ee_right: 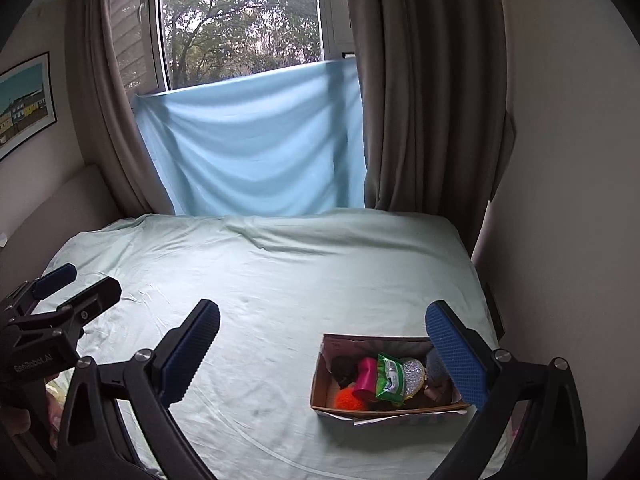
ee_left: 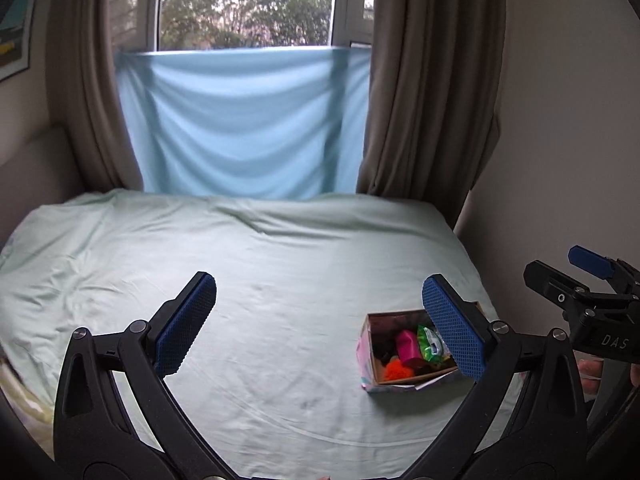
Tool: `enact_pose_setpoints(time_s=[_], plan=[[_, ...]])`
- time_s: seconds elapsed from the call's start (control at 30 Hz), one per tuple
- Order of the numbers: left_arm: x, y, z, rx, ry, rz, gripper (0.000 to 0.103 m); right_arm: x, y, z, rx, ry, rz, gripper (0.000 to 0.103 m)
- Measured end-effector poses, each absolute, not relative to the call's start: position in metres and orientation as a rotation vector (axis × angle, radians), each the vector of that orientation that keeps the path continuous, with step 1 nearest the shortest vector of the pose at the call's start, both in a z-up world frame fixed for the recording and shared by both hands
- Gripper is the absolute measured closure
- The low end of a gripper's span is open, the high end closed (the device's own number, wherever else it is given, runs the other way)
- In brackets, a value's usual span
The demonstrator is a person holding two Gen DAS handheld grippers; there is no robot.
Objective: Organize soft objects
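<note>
A small cardboard box (ee_left: 367, 356) (ee_right: 320, 376) sits on the pale green bed sheet (ee_left: 260, 280) (ee_right: 280, 280) at the right. In it lie several soft items: a pink one (ee_left: 407, 346) (ee_right: 366, 376), a green packet (ee_left: 430, 342) (ee_right: 390, 376), an orange fuzzy ball (ee_left: 396, 370) (ee_right: 346, 398), a silver glittery piece (ee_right: 414, 374) and dark ones. My left gripper (ee_left: 320, 320) is open and empty above the sheet, left of the box. My right gripper (ee_right: 324, 344) is open and empty, hovering over the box's near side.
A light blue cloth (ee_left: 248, 120) (ee_right: 256, 144) hangs over the window's lower half between brown curtains (ee_left: 424, 80) (ee_right: 420, 80). A wall runs along the bed's right edge (ee_right: 560, 200). A picture (ee_right: 24, 104) hangs on the left wall.
</note>
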State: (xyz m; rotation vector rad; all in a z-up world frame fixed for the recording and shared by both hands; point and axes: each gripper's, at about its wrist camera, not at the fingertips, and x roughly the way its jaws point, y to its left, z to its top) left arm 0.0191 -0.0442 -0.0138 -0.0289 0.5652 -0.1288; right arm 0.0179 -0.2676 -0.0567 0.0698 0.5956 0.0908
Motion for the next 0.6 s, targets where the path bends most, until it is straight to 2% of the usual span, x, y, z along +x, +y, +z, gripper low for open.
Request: enact_pose_setpoints(time_s=[0.6], plan=[[-0.026, -0.023, 0.004, -0.010, 0.467, -0.119, 0.000, -0.025, -0.240, -0.039, 0.069, 0.507, 0.015, 0.000]])
